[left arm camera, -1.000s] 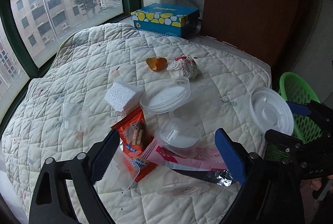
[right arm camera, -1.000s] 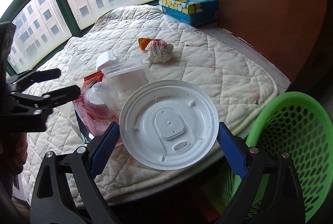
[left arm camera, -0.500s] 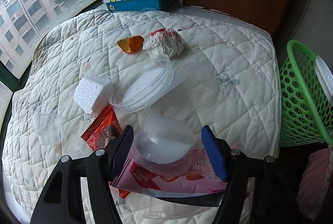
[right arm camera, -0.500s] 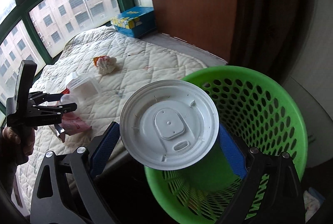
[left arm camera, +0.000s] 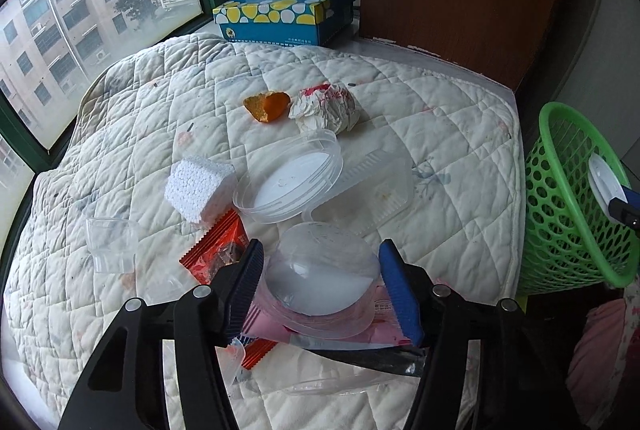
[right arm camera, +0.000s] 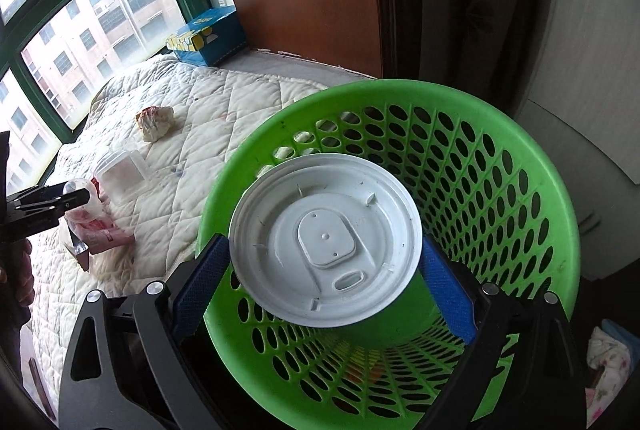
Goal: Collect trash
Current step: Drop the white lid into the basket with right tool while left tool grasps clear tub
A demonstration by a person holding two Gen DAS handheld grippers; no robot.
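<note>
My left gripper (left arm camera: 322,270) points down at the quilted pad (left arm camera: 160,102), and its jaws are closing on a clear dome lid (left arm camera: 320,278) that sits between them; both blue pads touch its sides. The dome rests on a pink wrapper (left arm camera: 380,326). My right gripper (right arm camera: 326,250) is shut on a round white lid (right arm camera: 324,242) and holds it flat over the mouth of the green basket (right arm camera: 520,158). In the left wrist view the basket (left arm camera: 560,198) stands off the pad's right edge, with the white lid (left arm camera: 602,180) above it.
Several more pieces lie on the pad: a red wrapper (left arm camera: 216,250), a foam block (left arm camera: 198,186), a clear round tub (left arm camera: 292,178), a clear tray (left arm camera: 380,186), crumpled paper (left arm camera: 326,106), orange peel (left arm camera: 266,104) and a small clear cup (left arm camera: 112,242). A blue box (left arm camera: 280,14) stands by the window.
The left jaws have narrowed from wide apart to touching the dome lid. The right gripper has carried the white lid from above the pad's edge to over the green basket.
</note>
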